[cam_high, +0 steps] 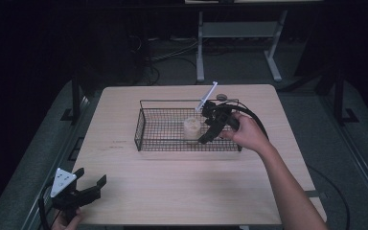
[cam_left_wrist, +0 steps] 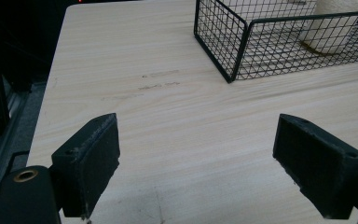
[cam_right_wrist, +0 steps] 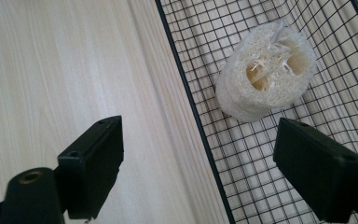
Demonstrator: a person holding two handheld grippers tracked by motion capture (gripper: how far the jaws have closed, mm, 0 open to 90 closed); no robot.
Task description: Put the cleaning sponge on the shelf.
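Right hand [cam_high: 248,132] reaches in from 5 o'clock, forearm angled across the bench [cam_high: 182,196], right gripper [cam_high: 210,128] tipped down over the wire basket [cam_high: 146,125] rim, fingers [cam_right_wrist: 93,168] spread, gripping nothing. Loofah piece [cam_high: 191,128] sits in the basket mid-bench, just at 9 o'clock of that gripper. Left gripper [cam_high: 90,181] is low at 7 o'clock, fingers [cam_left_wrist: 88,163] spread and empty above bare bench. No legible labels or writing
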